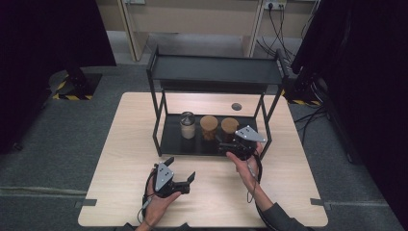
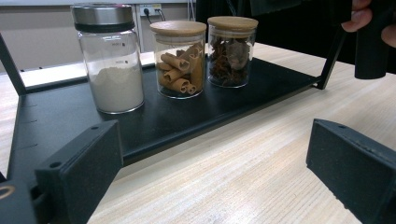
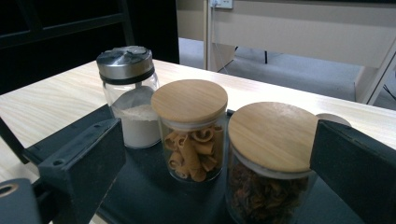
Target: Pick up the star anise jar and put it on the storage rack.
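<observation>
Glass jar [image 3: 271,163], rigid, breakable, slick-sided, sitting rightmost on rack shelf [image 3: 140,200]; taking it round the body below the wooden lid. Right hand-held gripper [image 1: 230,144] hovering wide open, holding nothing; left hand-held gripper [image 1: 182,178] likewise, nearer on desk [image 1: 125,159].
</observation>
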Demonstrator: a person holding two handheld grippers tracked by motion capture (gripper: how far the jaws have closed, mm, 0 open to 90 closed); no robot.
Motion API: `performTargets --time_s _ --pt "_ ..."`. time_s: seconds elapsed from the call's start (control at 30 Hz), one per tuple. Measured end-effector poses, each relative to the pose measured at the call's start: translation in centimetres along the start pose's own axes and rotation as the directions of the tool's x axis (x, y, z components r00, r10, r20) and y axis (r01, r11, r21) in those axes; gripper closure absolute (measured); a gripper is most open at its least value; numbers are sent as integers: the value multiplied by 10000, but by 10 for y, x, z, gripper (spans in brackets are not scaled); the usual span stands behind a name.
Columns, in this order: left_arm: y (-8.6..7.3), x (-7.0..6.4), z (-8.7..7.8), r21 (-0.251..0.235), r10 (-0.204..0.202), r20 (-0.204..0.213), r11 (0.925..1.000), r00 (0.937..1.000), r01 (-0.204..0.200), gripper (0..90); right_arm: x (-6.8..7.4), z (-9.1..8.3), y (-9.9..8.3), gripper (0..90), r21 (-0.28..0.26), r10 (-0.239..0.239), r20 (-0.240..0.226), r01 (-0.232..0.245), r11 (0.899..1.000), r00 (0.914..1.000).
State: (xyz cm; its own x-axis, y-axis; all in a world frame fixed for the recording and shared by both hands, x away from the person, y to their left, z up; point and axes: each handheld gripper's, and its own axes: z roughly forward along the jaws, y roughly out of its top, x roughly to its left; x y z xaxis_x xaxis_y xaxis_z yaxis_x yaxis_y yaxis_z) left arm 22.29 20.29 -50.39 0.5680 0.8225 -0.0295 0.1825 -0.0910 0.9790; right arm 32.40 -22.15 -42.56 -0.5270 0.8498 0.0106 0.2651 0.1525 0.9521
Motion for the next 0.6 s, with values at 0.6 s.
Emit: performTargets --time_s 0.6 --pt "0 0 0 5 4 2 10000 10000 -4 33 1 -8 -8 37 18 60 -260 -59 10000 9996"
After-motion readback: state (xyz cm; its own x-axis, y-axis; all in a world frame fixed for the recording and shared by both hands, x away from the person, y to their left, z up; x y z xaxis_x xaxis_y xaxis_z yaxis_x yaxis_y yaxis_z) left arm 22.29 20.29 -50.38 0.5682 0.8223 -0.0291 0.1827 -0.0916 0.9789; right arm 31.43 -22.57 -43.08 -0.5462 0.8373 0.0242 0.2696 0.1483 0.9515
